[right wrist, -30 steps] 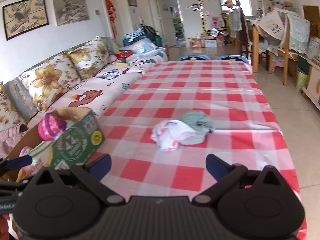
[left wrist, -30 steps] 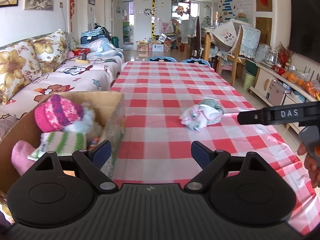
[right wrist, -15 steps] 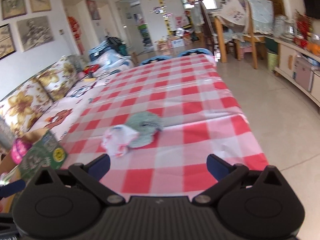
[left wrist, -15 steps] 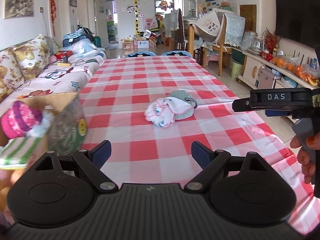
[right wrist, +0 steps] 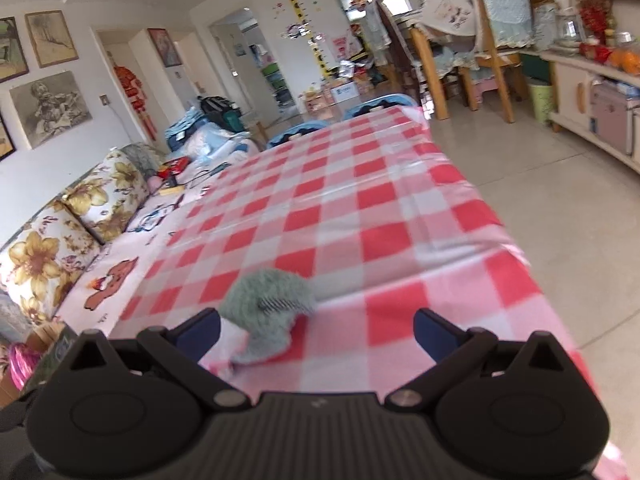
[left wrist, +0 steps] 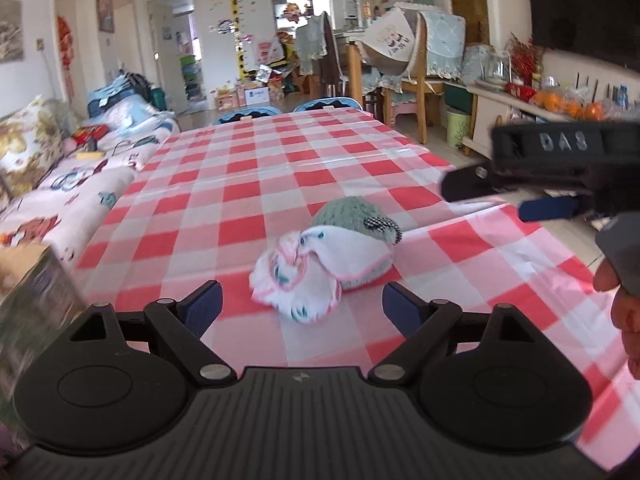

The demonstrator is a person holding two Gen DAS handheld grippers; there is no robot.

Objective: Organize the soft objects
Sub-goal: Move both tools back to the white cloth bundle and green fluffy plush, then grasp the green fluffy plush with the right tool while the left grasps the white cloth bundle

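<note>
— Both claws stand spread wide with nothing between the fingers: the left claw [left wrist: 299, 306] sits just short of the white-and-pink knit hat [left wrist: 304, 270], and the right claw [right wrist: 316, 330] hangs over the grey-green knit hat [right wrist: 269, 300].

— Where do the hats lie?

— Together on the red-checked bench [left wrist: 248, 184], the white one lapping onto the green one [left wrist: 352, 216], touching it. Left of the hats, at the bench's edge, stands the cardboard box [left wrist: 32, 280]; the right view shows a pink knit hat [right wrist: 20, 364] in it already.

— So which step is this?

— The approach to a pick, I judge; neither hat is gripped yet.

— And next?

— Probably one claw lowers onto a hat and pinches a fold of knit, lifting it free of its neighbour before carrying it left to the box. The soft wool may drag the other hat along.
</note>
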